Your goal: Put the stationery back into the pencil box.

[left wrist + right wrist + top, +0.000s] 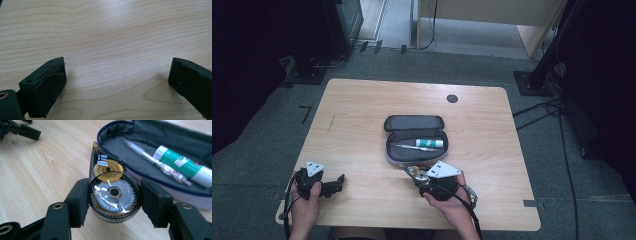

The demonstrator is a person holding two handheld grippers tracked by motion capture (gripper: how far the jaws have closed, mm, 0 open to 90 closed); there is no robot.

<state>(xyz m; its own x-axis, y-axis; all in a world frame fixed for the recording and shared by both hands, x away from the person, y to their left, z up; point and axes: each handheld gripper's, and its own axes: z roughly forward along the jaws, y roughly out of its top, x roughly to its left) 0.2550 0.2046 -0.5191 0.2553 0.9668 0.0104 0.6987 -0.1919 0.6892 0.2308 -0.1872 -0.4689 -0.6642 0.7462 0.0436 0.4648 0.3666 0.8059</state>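
An open grey pencil case (415, 137) lies mid-table, holding a silver pen (412, 147) and a white-and-green tube (429, 143). In the right gripper view the same case (160, 140), pen (160, 163) and tube (185, 165) sit at the upper right. My right gripper (418, 175) is shut on a clear correction tape dispenser (111, 187), held just in front of the case's near rim. The dispenser (414, 172) peeks out ahead of that gripper. My left gripper (337, 184) rests on the table at the near left, jaws wide apart (115, 80) with bare wood between them.
The wooden table (362, 110) has a round dark cable hole (452, 98) near its far edge. Dark stands and cables sit on the carpet around the table. The other gripper (20, 128) appears at the top left of the right gripper view.
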